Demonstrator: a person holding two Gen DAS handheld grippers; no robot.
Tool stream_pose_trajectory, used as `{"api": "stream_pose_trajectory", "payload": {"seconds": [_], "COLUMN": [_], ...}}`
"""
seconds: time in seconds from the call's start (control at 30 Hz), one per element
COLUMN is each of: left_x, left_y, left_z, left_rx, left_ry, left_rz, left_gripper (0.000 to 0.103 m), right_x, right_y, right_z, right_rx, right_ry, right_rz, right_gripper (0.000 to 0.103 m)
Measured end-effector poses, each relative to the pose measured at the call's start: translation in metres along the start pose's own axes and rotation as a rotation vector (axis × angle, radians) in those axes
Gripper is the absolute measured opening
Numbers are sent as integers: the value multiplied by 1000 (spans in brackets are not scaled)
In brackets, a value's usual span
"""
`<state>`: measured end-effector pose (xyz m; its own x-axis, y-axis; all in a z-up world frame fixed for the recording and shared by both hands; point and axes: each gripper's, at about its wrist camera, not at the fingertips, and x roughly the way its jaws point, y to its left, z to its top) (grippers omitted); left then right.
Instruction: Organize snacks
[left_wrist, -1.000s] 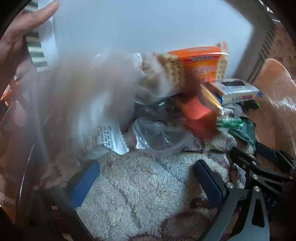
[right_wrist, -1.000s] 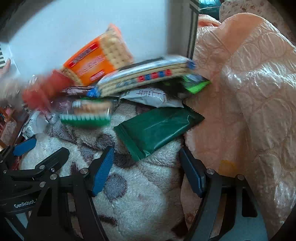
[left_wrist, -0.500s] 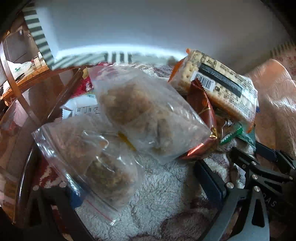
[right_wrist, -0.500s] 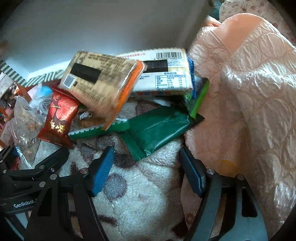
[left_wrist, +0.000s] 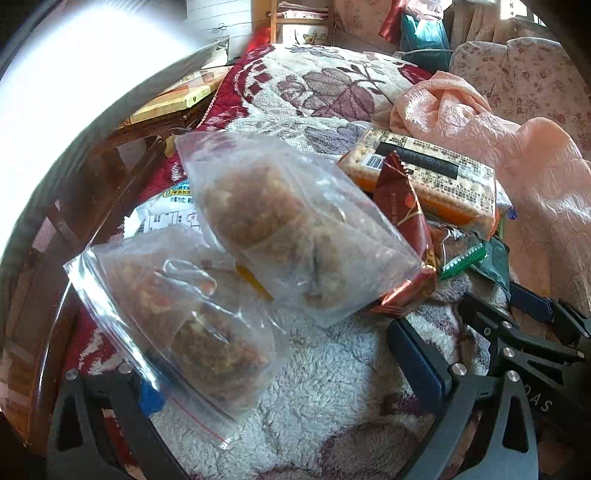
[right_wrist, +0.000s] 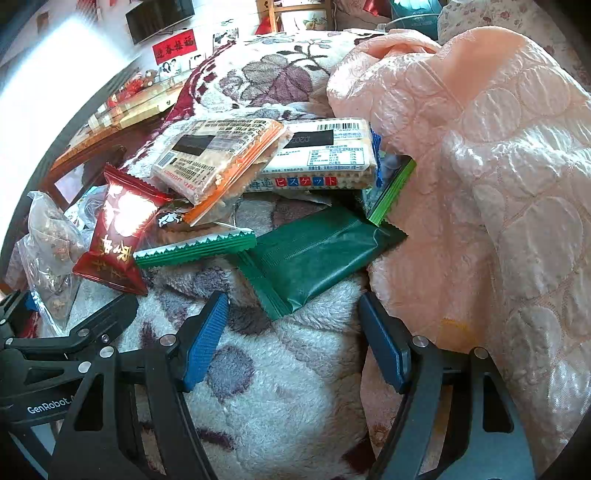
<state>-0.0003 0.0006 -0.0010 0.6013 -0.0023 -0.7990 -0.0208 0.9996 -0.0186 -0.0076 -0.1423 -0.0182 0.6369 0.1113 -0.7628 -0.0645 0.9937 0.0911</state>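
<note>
A heap of snacks lies on a fleecy floral blanket (right_wrist: 280, 398). Nearest my left gripper (left_wrist: 284, 376) are two clear zip bags of brown pieces (left_wrist: 184, 325) (left_wrist: 295, 236); the near bag covers its left finger. Behind them sit a red-brown packet (left_wrist: 406, 229) and an orange-edged cracker pack (left_wrist: 436, 181). My right gripper (right_wrist: 295, 343) is open just short of a dark green packet (right_wrist: 317, 254). Past it lie a green striped packet (right_wrist: 195, 247), a red packet (right_wrist: 118, 229), the orange-edged cracker pack (right_wrist: 218, 158) and a white-and-blue biscuit pack (right_wrist: 325, 158). Both grippers hold nothing.
A peach quilted cover (right_wrist: 480, 184) is bunched along the right of the heap. A dark wooden table edge (left_wrist: 122, 147) runs at the left. My left gripper's frame (right_wrist: 74, 339) shows low on the left of the right wrist view. A bright white blur (left_wrist: 55, 74) fills the upper left.
The snacks tumbled from a white striped-edged container onto the blanket and have come to rest. The container has moved off to the upper left. Both grippers stayed in place.
</note>
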Motion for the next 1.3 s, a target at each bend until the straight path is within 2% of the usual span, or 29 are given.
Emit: {"api": "stream_pose_trajectory", "payload": {"seconds": [1.3], "left_x": [0], "left_y": [1], "left_z": [0], "left_rx": [1], "left_ry": [0], "left_rz": [0], "left_gripper": [103], "right_x": [-1], "right_y": [-2], "right_z": [-1], "right_rx": [3], "right_ry": [-1], "right_rz": [5], "right_gripper": [73]}}
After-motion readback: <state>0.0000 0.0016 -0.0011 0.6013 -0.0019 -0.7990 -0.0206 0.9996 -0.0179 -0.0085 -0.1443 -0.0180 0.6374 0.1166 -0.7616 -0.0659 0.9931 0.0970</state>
